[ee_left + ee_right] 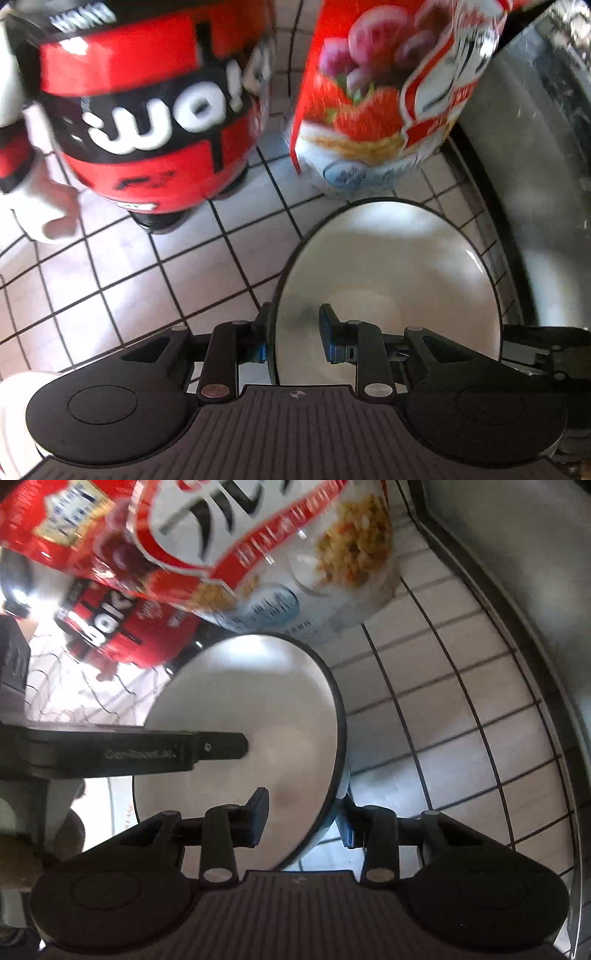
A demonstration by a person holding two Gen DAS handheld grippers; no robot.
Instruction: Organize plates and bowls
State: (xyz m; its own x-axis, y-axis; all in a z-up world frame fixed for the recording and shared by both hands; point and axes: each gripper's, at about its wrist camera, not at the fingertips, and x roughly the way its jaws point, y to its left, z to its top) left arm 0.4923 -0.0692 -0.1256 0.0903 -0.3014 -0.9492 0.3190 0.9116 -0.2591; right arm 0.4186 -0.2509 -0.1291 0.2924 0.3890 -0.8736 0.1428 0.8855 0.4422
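A white bowl with a dark rim [388, 280] is held above the tiled counter. My left gripper [295, 332] is shut on its left rim, one finger outside and one inside. In the right wrist view the same bowl [240, 716] shows, and my right gripper [303, 816] is shut on its right rim, one finger inside the bowl and one outside. The left gripper's finger [207, 747] reaches in from the left over the bowl.
A red and black container [147, 110] and a red cereal bag [388, 92] stand just behind the bowl on the white tiled counter [129, 277]. A steel sink [535, 166] lies to the right. A white dish edge [14, 406] shows at lower left.
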